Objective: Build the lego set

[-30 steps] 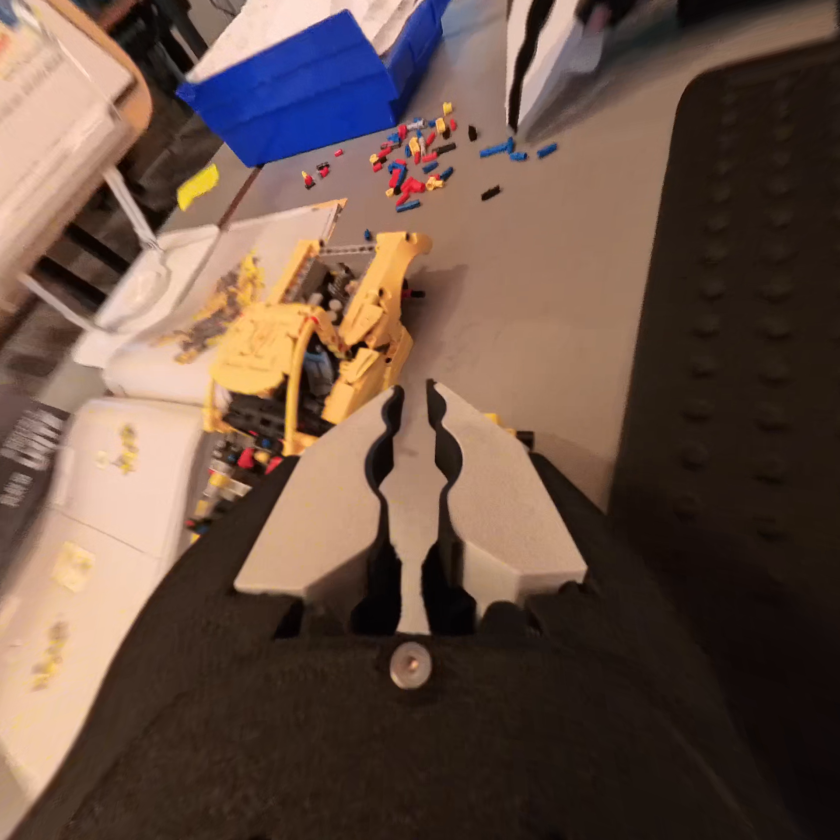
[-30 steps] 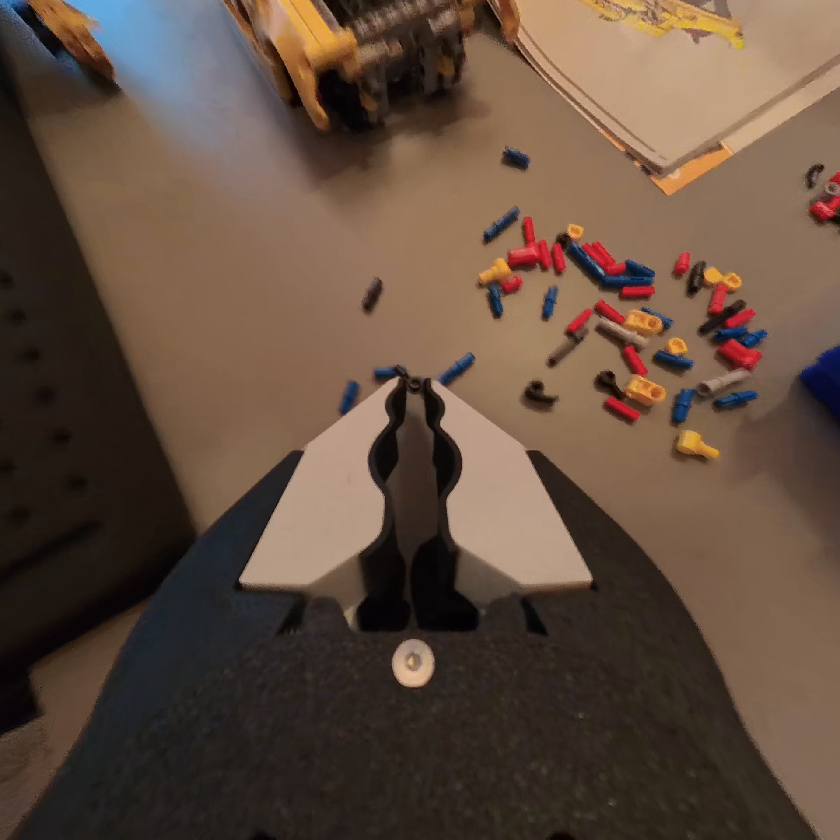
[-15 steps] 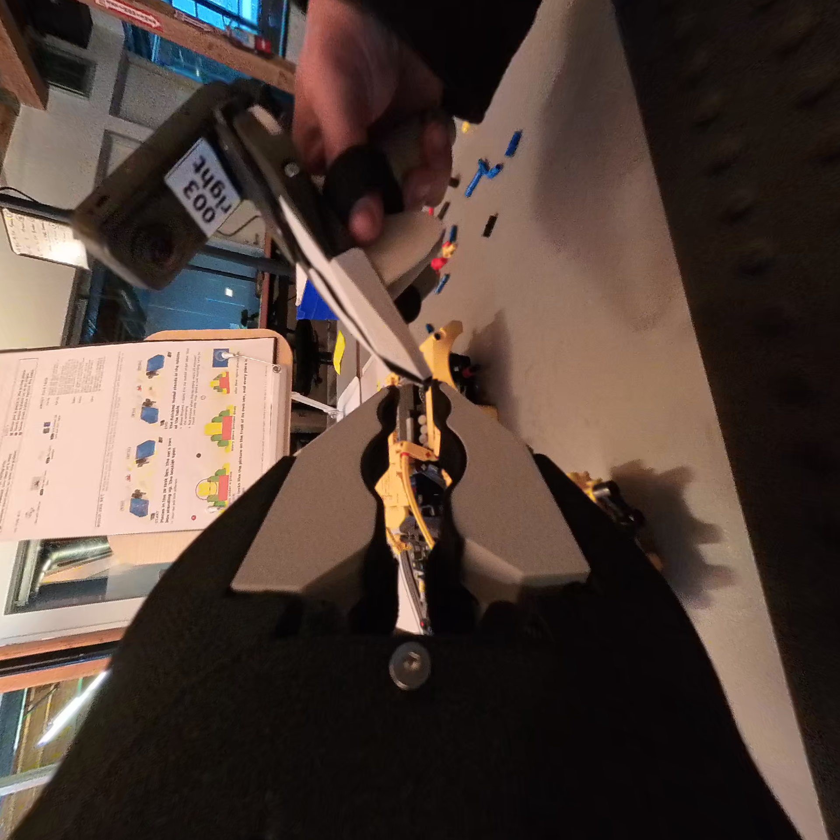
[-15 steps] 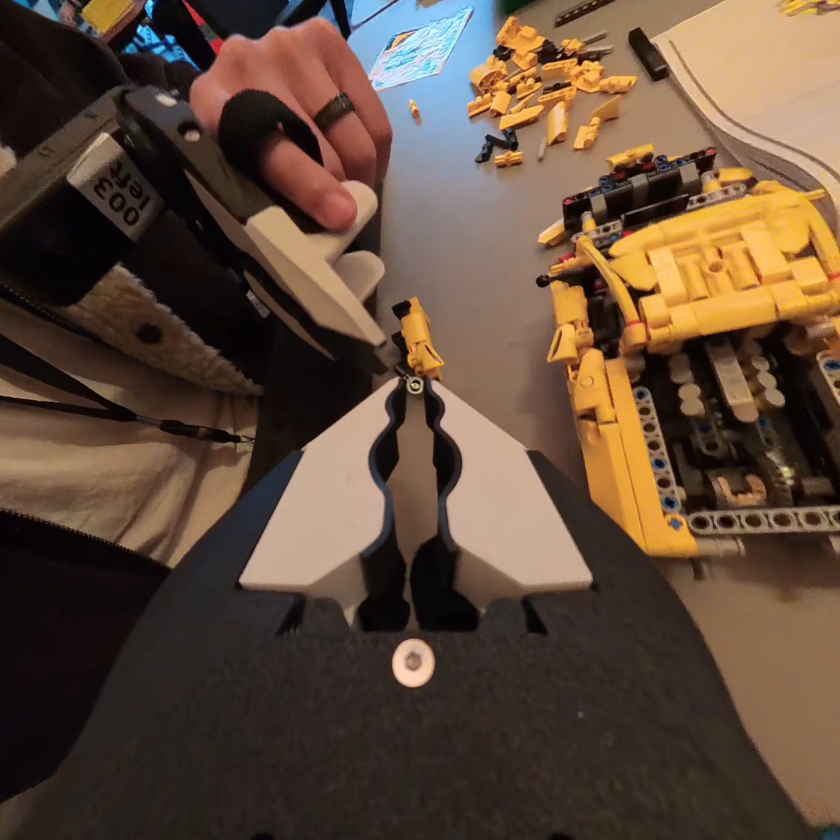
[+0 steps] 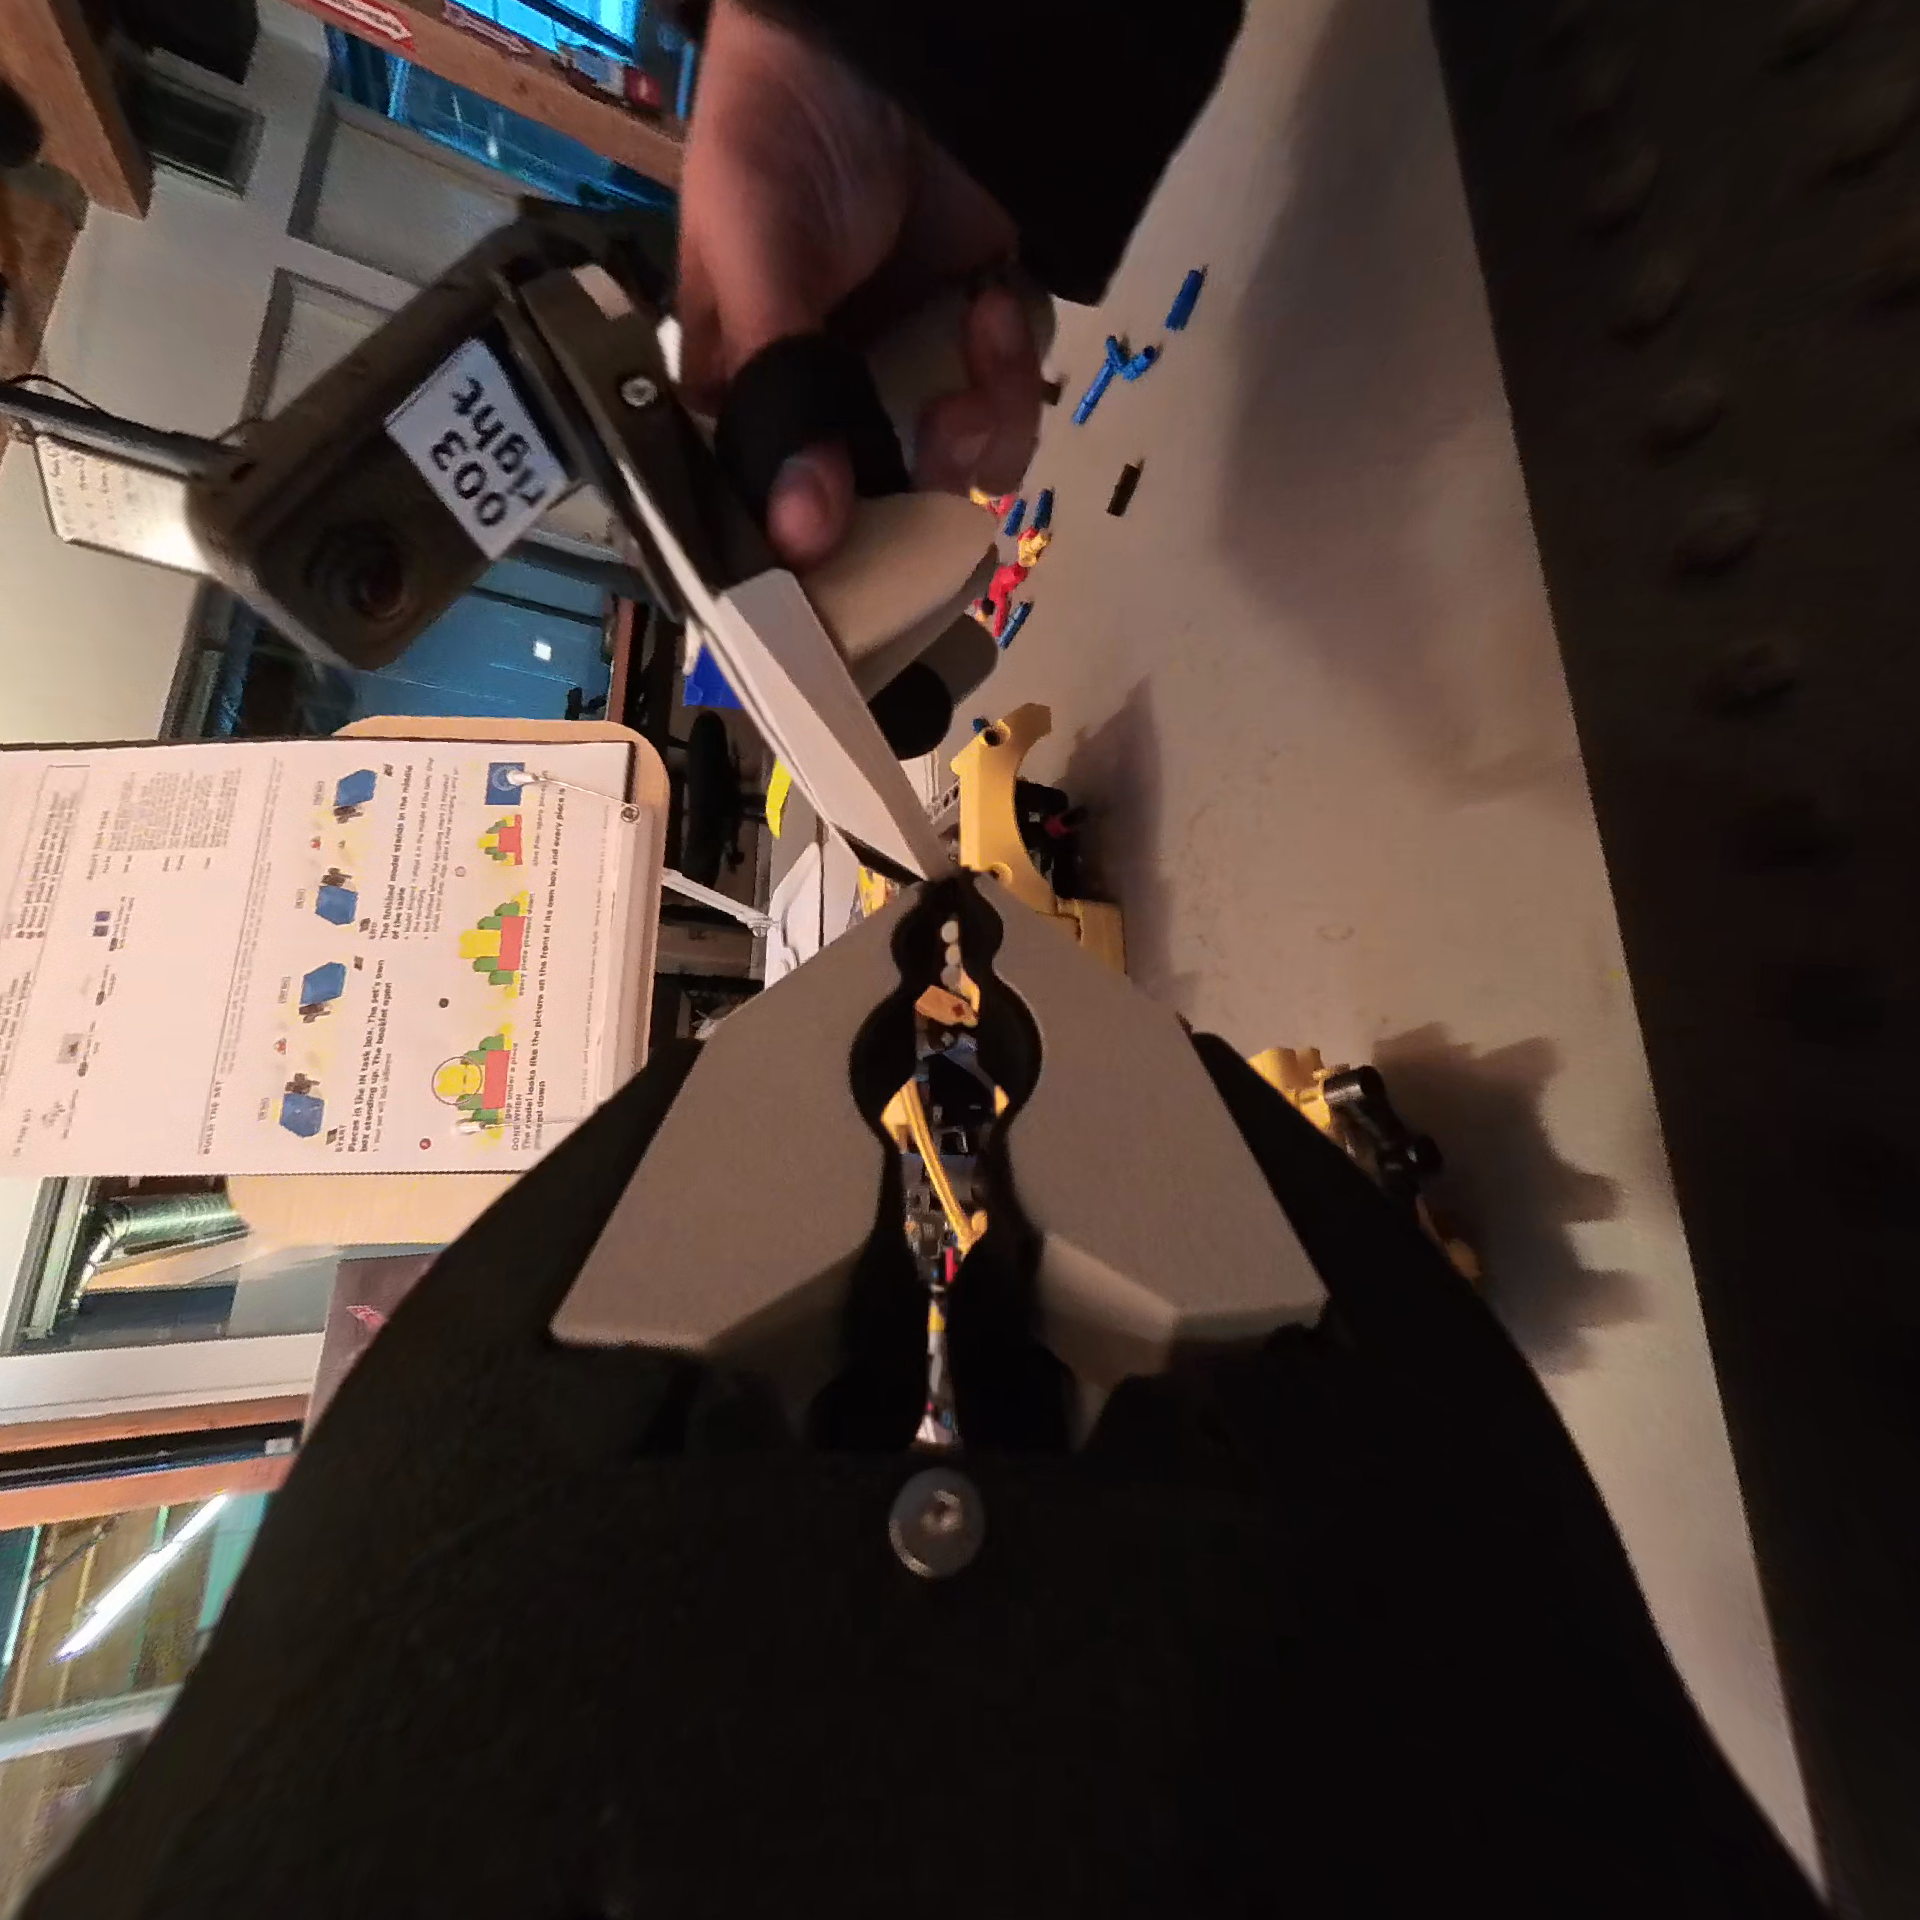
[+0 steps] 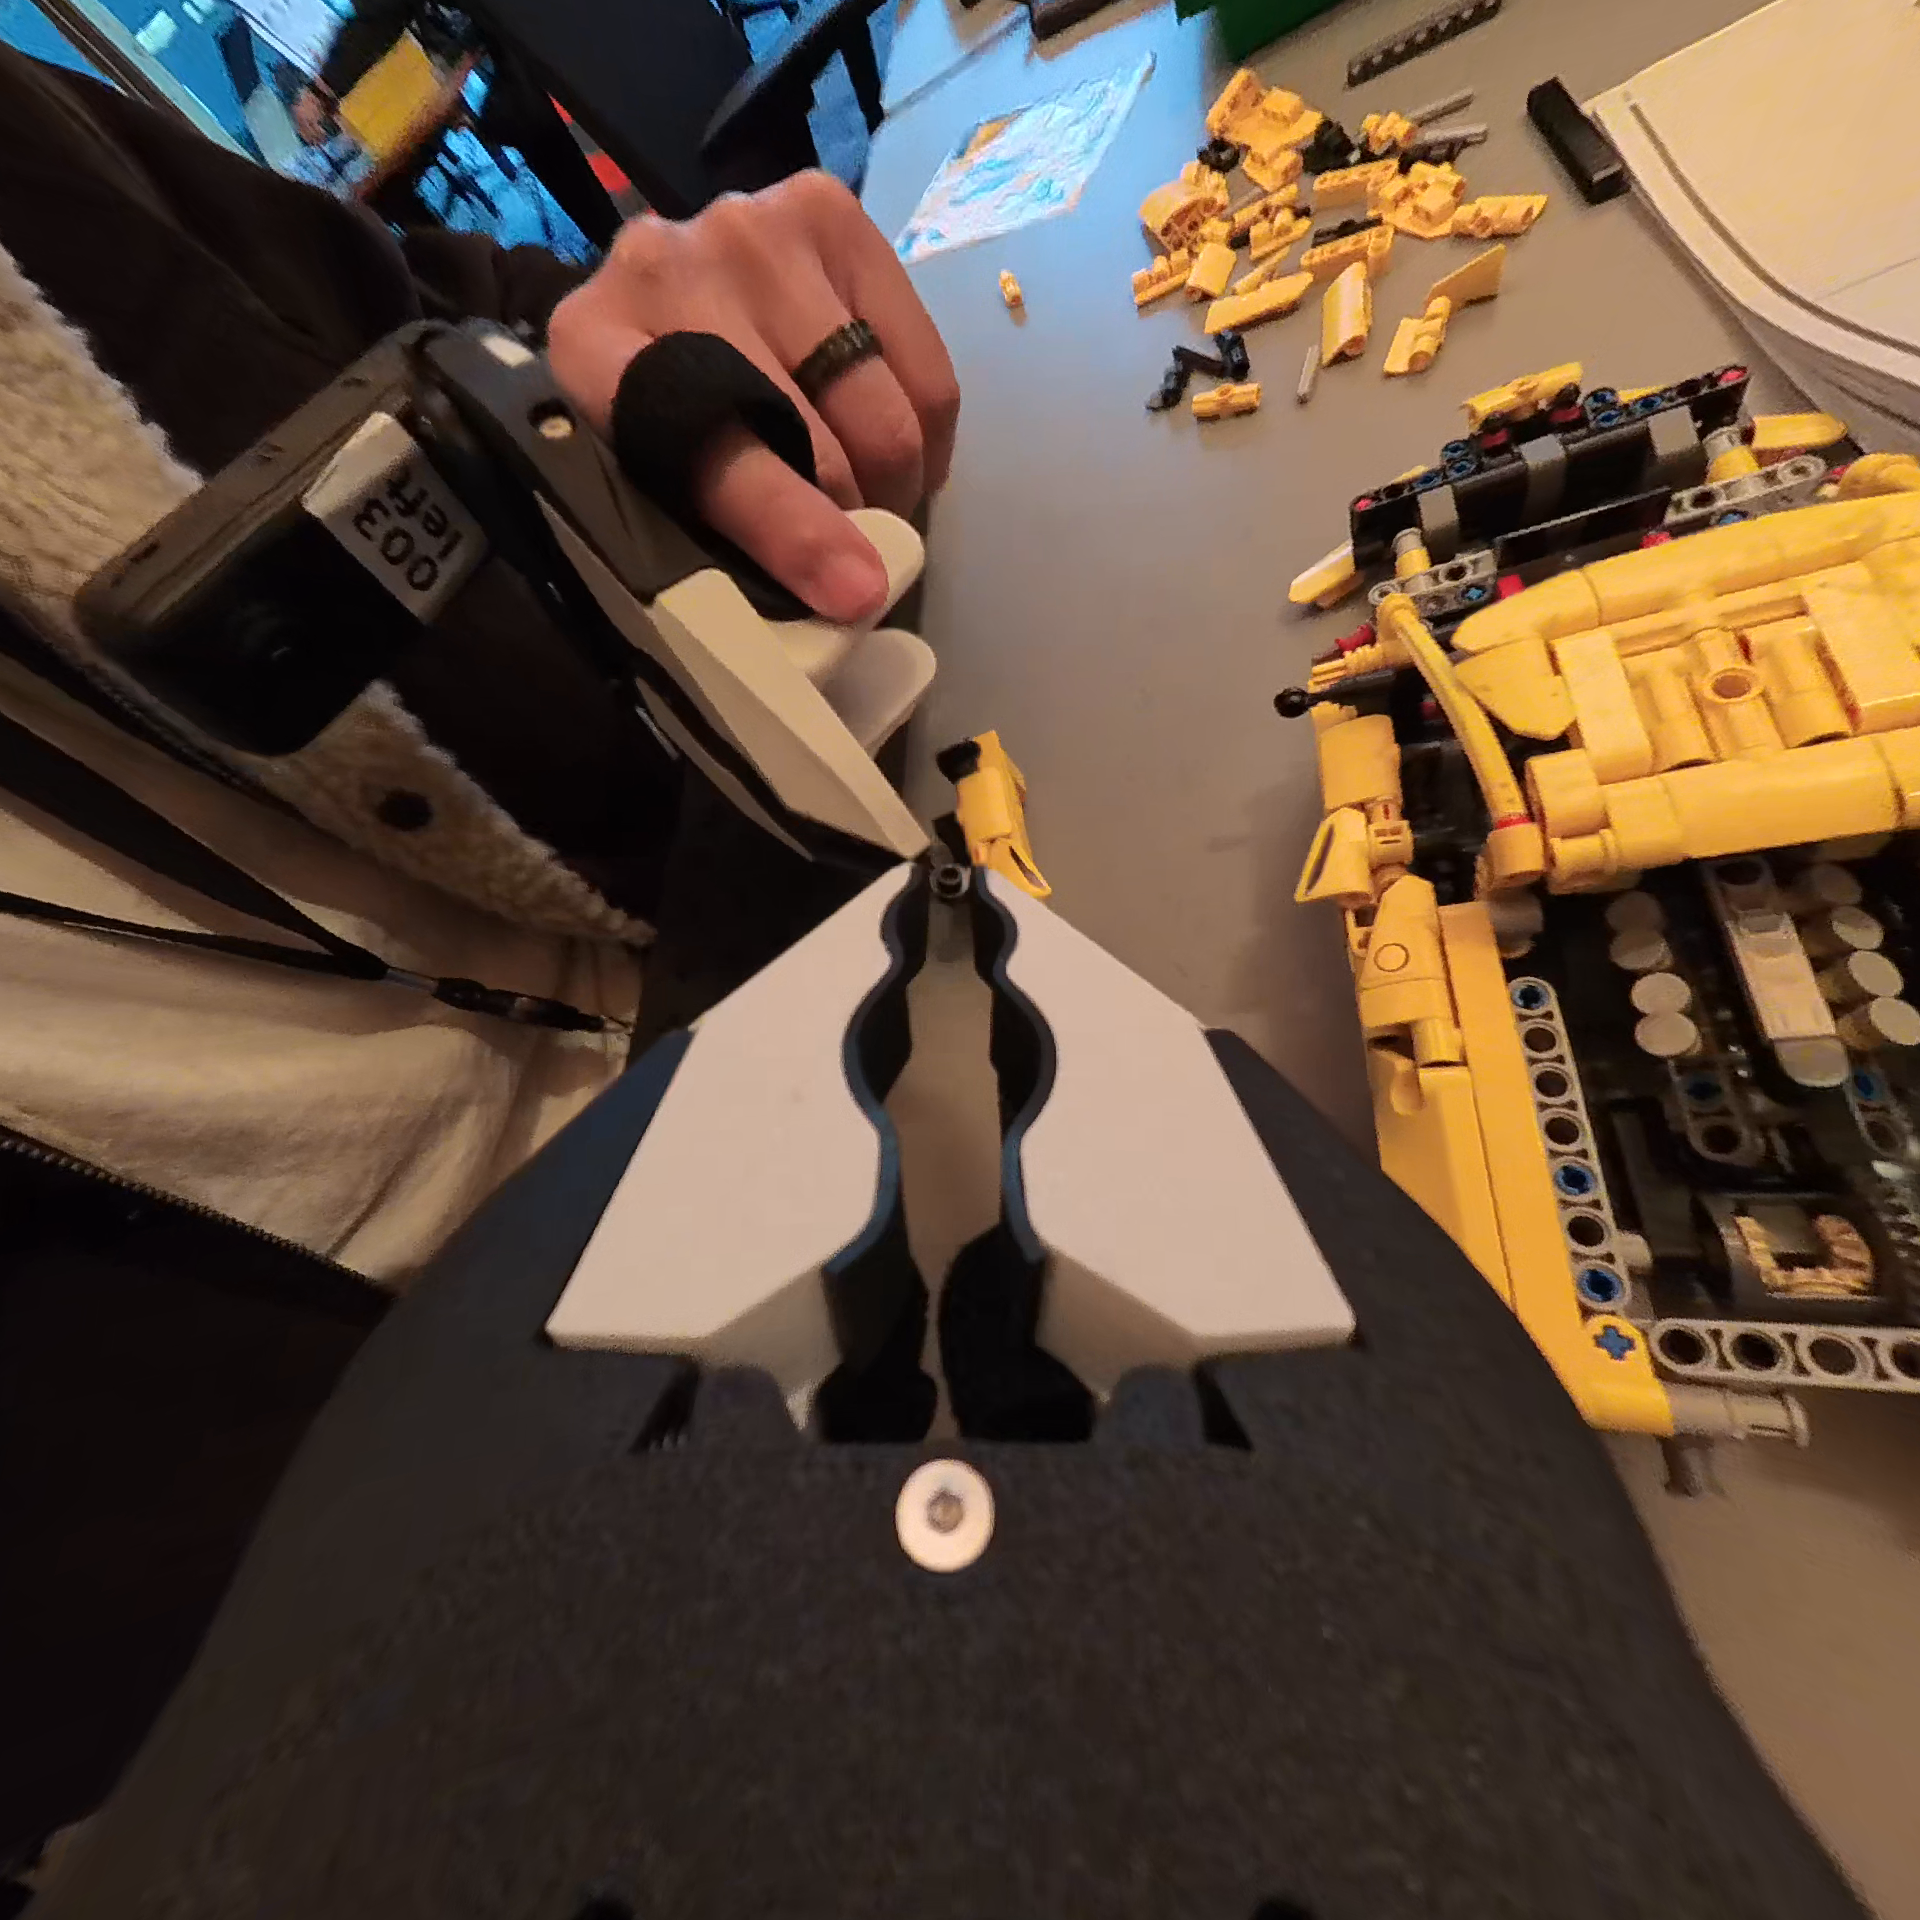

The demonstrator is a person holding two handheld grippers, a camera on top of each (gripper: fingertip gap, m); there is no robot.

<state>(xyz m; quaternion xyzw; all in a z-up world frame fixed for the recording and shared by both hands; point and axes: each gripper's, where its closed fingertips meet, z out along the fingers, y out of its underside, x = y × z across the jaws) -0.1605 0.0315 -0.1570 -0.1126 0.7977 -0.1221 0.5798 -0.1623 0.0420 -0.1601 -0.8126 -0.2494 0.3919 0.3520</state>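
Note:
In the right wrist view my right gripper is shut on a small black pin at its tips. My left gripper comes in from the left, tip to tip with it. It is shut on a small yellow piece with a black end, held above the grey table. The pin touches the yellow piece's lower end. The partly built yellow car sits to the right. In the left wrist view my left gripper meets my right gripper; the car lies behind.
Loose yellow parts lie at the back, with an open instruction booklet to their right. Coloured pins are scattered on the table. A dark studded mat lies alongside. The person's torso fills the left of the right wrist view. The grippers are tip to tip, or close to it.
One second ago the right gripper was low over the pin pile and the left one over the car. Both have lifted and come together tip to tip, and now press closer.

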